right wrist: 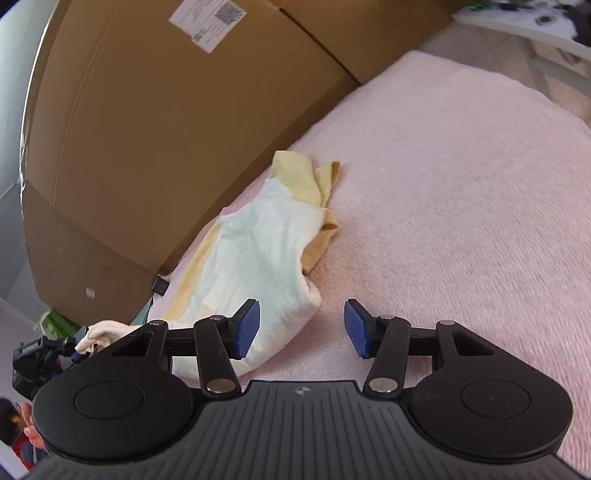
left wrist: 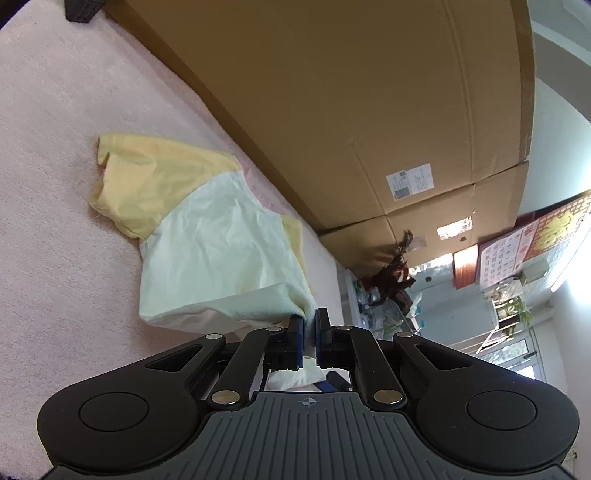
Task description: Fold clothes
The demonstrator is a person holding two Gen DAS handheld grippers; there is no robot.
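A pale green shirt (left wrist: 214,240) with yellow sleeves lies crumpled on a pink fleece blanket (left wrist: 55,184), close to a big cardboard box. My left gripper (left wrist: 310,318) is shut on a corner of the shirt's hem and holds that corner off the blanket. In the right wrist view the same shirt (right wrist: 258,251) stretches from the box toward me. My right gripper (right wrist: 301,328) stands open just above the blanket (right wrist: 461,203), nothing between its blue pads (right wrist: 247,328); its left finger overlaps the shirt's near edge. The left gripper (right wrist: 74,349) shows at the far left with the pinched cloth.
A tall cardboard box (left wrist: 351,92) (right wrist: 147,110) walls off the blanket's far side. A black object (left wrist: 79,9) sits on the blanket's far end, a small black item (right wrist: 159,286) by the box's foot. Cluttered shelves (left wrist: 388,288) and a wall calendar (left wrist: 498,258) lie beyond.
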